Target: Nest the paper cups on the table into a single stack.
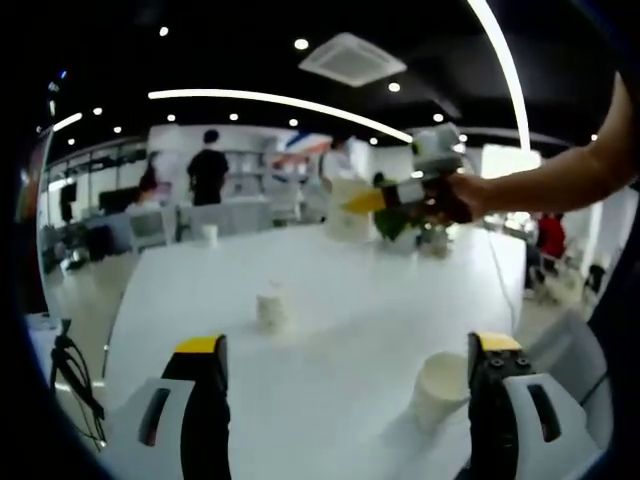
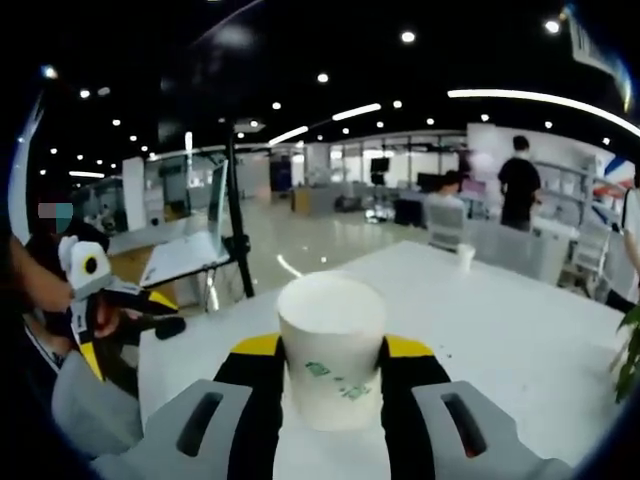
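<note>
Paper cup (image 2: 331, 350): white, upside down, small green print on its wall; clamped between the right gripper (image 2: 332, 352) jaws, raised above the white table (image 2: 520, 320). Second cup (image 1: 441, 389): white, lying on its side, open mouth visible, on the table just beside the left gripper (image 1: 350, 350), whose jaws stand wide and hold nothing. Third cup (image 1: 271, 307): white, mid-table, standing.

Both views look low across the same white table (image 1: 330, 290), from opposite sides.

Black hand-held gripper (image 1: 345, 395) jaws, yellow tips, seemingly grey housings
</note>
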